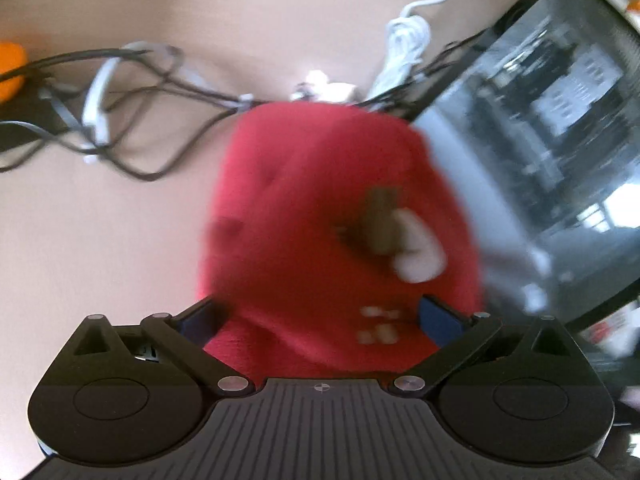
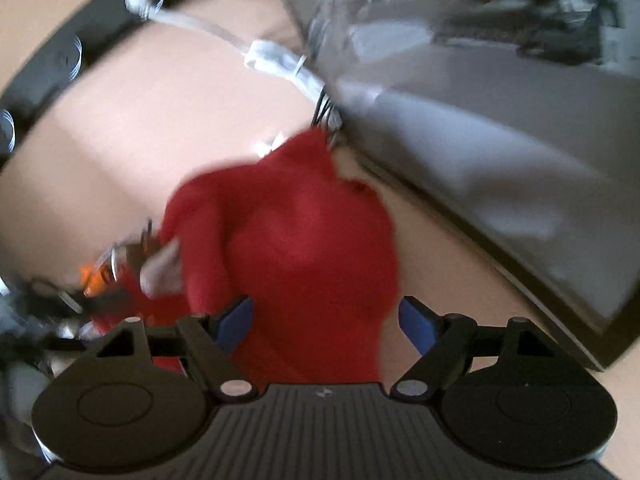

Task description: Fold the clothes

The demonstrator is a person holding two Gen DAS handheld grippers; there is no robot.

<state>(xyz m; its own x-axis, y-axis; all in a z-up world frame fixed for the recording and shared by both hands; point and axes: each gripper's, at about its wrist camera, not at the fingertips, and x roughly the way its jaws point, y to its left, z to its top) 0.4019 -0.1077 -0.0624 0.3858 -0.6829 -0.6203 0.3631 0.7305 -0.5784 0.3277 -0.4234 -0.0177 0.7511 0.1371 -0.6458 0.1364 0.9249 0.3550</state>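
A red garment [image 1: 320, 208] with a brown and white print lies bunched on the beige table, blurred by motion. My left gripper [image 1: 320, 320] is open, its blue pads [image 1: 438, 322] wide apart with the cloth between and below them. In the right wrist view the same red garment [image 2: 296, 248] lies in a heap. My right gripper [image 2: 326, 320] is open, blue pads [image 2: 236, 322] on either side of the cloth's near edge. I cannot tell whether either gripper touches the cloth.
A dark monitor [image 1: 540, 160] stands at the right, also in the right wrist view [image 2: 500, 140]. Tangled black and white cables [image 1: 132, 112] lie behind the garment. A white cable bundle [image 2: 280, 64] lies near the monitor. An orange object [image 1: 10, 72] sits far left.
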